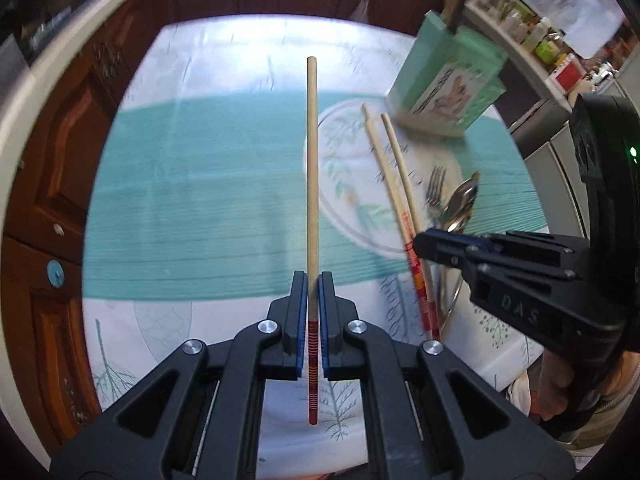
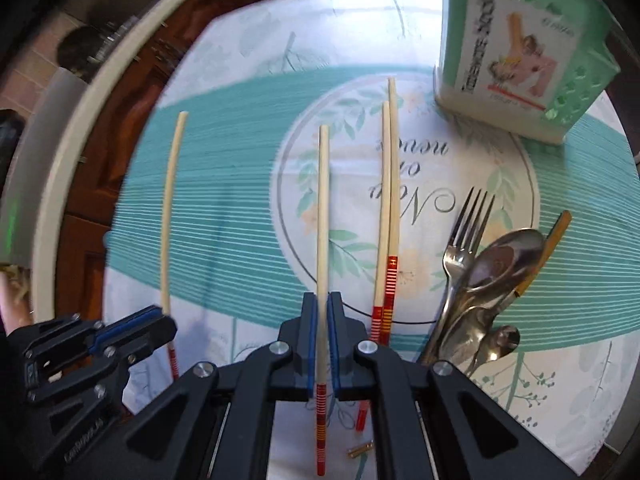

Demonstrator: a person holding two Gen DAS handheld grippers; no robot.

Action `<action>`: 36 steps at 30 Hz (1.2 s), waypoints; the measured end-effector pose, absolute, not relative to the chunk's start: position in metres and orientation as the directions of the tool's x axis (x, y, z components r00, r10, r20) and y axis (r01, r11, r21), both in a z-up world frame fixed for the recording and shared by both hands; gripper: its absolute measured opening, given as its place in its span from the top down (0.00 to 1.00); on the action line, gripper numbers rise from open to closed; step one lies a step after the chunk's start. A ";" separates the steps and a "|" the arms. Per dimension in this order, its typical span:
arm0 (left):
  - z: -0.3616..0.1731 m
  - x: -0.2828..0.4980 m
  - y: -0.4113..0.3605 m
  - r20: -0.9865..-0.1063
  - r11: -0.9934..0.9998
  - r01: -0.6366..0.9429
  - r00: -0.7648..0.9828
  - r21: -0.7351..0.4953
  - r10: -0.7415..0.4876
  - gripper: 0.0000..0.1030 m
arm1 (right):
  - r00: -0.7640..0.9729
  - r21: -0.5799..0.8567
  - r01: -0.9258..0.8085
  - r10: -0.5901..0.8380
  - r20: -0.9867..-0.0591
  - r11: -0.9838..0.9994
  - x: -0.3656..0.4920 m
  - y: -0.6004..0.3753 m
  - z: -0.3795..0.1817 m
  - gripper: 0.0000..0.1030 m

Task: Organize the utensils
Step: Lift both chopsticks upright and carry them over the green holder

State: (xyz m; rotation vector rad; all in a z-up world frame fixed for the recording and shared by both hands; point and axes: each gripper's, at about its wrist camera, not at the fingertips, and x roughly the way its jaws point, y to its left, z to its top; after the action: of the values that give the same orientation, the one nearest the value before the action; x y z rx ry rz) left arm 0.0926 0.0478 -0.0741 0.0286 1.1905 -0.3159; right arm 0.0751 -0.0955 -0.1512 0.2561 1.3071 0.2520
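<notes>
Left wrist view: we clamped a chopstick (image 1: 312, 184) in each gripper (image 1: 313, 304), right (image 2: 323, 320) too, and judged keeping both upright best for the holder (image 2: 520, 48).

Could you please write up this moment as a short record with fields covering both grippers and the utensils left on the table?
left gripper: shut on one chopstick
right gripper: shut on another chopstick
chopstick pair: lying side by side on the tablecloth
fork: on the cloth, beside the spoon
green holder: upright, beyond the utensils
</notes>
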 end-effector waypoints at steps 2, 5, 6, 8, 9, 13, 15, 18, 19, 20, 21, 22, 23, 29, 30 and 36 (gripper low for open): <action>-0.058 0.085 0.040 -0.895 0.950 0.282 0.376 -0.134 -0.238 0.97 | 0.289 0.330 -0.068 0.335 -0.897 0.941 0.064 -0.104 -0.137 0.95; -0.031 0.075 0.024 -0.856 0.939 0.323 0.446 -0.118 -0.261 0.97 | 0.367 0.333 -0.110 0.350 -0.862 0.936 0.047 -0.116 -0.106 0.95; -0.020 0.072 0.018 -0.838 0.935 0.337 0.473 -0.111 -0.270 0.97 | 0.391 0.332 -0.121 0.353 -0.850 0.935 0.047 -0.119 -0.096 0.95; 0.001 0.067 0.008 -0.800 0.924 0.366 0.519 -0.110 -0.300 0.97 | 0.457 0.326 -0.139 0.353 -0.817 0.935 0.045 -0.138 -0.072 0.95; 0.014 0.066 0.002 -0.775 0.919 0.379 0.548 -0.105 -0.315 0.97 | 0.479 0.320 -0.142 0.348 -0.806 0.937 0.044 -0.144 -0.061 0.95; 0.055 0.074 -0.025 -0.698 0.900 0.428 0.620 -0.082 -0.358 0.97 | 0.595 0.278 -0.149 0.310 -0.741 0.949 0.047 -0.165 -0.014 0.95; 0.069 0.083 -0.040 -0.679 0.895 0.440 0.636 -0.073 -0.368 0.97 | 0.656 0.248 -0.141 0.278 -0.702 0.958 0.054 -0.178 0.009 0.95; 0.082 0.102 -0.060 -0.653 0.887 0.454 0.648 -0.082 -0.392 0.97 | 0.724 0.223 -0.124 0.242 -0.646 0.967 0.067 -0.198 0.034 0.95; 0.086 0.108 -0.068 -0.645 0.884 0.460 0.650 -0.086 -0.402 0.97 | 0.742 0.217 -0.114 0.228 -0.630 0.969 0.071 -0.207 0.042 0.95; 0.088 0.114 -0.076 -0.637 0.881 0.465 0.654 -0.088 -0.408 0.97 | 0.755 0.217 -0.107 0.221 -0.617 0.970 0.077 -0.214 0.046 0.95; 0.089 0.121 -0.082 -0.631 0.879 0.469 0.657 -0.087 -0.413 0.97 | 0.766 0.220 -0.101 0.217 -0.606 0.970 0.084 -0.221 0.050 0.95; 0.090 0.128 -0.089 -0.620 0.875 0.476 0.663 -0.083 -0.420 0.97 | 0.776 0.220 -0.094 0.210 -0.594 0.971 0.090 -0.227 0.052 0.95; 0.089 0.135 -0.097 -0.611 0.873 0.481 0.669 -0.076 -0.422 0.97 | 0.788 0.223 -0.089 0.205 -0.580 0.971 0.097 -0.232 0.054 0.95; 0.071 0.193 -0.121 -0.605 0.876 0.478 0.681 -0.061 -0.413 0.97 | 0.824 0.258 -0.081 0.211 -0.526 0.963 0.136 -0.256 0.055 0.95; 0.068 0.202 -0.124 -0.606 0.879 0.474 0.685 -0.052 -0.405 0.97 | 0.823 0.266 -0.079 0.214 -0.526 0.961 0.144 -0.259 0.051 0.95; 0.056 0.244 -0.129 -0.582 0.886 0.463 0.716 -0.019 -0.387 0.97 | 0.824 0.327 -0.085 0.251 -0.508 0.941 0.166 -0.268 0.032 0.95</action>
State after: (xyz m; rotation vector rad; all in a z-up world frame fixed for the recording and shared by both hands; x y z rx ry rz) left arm 0.2439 -0.1288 0.0557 0.1313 0.6136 -0.4718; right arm 0.1662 -0.2678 0.0315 0.2982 0.5765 0.1816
